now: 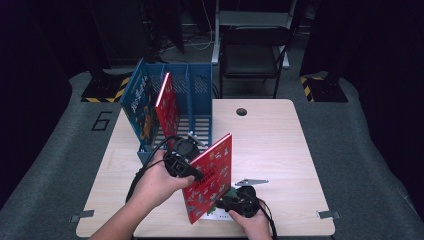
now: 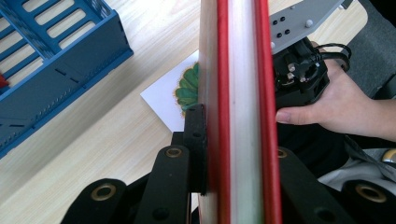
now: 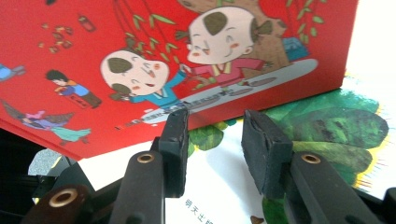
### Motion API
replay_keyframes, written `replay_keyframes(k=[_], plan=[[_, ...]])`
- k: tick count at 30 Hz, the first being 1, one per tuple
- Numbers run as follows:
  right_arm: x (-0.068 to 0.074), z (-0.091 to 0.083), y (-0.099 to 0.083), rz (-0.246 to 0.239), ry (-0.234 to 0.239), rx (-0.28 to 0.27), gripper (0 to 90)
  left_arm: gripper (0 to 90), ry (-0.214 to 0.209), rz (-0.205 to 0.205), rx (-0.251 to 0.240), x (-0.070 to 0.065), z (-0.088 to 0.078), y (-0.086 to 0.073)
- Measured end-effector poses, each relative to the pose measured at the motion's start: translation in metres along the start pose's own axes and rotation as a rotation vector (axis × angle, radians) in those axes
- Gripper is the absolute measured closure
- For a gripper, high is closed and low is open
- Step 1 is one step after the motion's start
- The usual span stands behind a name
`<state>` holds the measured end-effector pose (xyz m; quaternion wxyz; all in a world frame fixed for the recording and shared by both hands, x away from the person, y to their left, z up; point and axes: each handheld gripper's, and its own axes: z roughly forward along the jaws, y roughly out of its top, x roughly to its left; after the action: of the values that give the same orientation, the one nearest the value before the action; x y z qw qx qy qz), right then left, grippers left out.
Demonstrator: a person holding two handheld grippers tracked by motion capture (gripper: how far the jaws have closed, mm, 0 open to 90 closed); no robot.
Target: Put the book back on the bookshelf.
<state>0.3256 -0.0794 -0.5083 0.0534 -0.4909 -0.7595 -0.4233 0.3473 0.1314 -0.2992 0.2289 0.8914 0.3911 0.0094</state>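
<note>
Left tongs (image 1: pixel 200 176) clamped on red book (image 1: pixel 210 177) held upright over bench (image 1: pixel 280 145), right tongs (image 1: pixel 223 202) loose below by white book (image 3: pixel 224 186); next, probably into blue rack (image 1: pixel 200 95) beyond.

The red book (image 1: pixel 210 175) hides most of the white book (image 1: pixel 212 214) beneath.

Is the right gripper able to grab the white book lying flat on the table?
Probably yes. The right gripper is open just above the white book, with nothing between them. The red book, clamped by the left gripper, stands on its far part, so pulling it free may be harder.
</note>
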Motion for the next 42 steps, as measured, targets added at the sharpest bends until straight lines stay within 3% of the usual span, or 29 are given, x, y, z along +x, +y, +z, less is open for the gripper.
replay_keyframes(k=[17, 25, 28, 42], plan=[[-0.004, -0.003, 0.000, -0.013, -0.005, -0.009, 59.8, 79.5, 0.030, -0.019, -0.027, 0.004, -0.020, 0.006], [-0.004, -0.003, 0.000, -0.029, -0.011, -0.017, 58.3, 79.5, 0.039, -0.030, -0.013, 0.010, -0.029, 0.009], [-0.003, -0.004, 0.000, -0.003, -0.011, 0.000, 58.0, 79.5, 0.046, -0.041, -0.019, 0.013, -0.034, 0.010], [-0.003, -0.004, 0.001, -0.027, -0.016, 0.005, 55.3, 79.5, 0.063, -0.052, -0.022, 0.017, -0.051, 0.018]])
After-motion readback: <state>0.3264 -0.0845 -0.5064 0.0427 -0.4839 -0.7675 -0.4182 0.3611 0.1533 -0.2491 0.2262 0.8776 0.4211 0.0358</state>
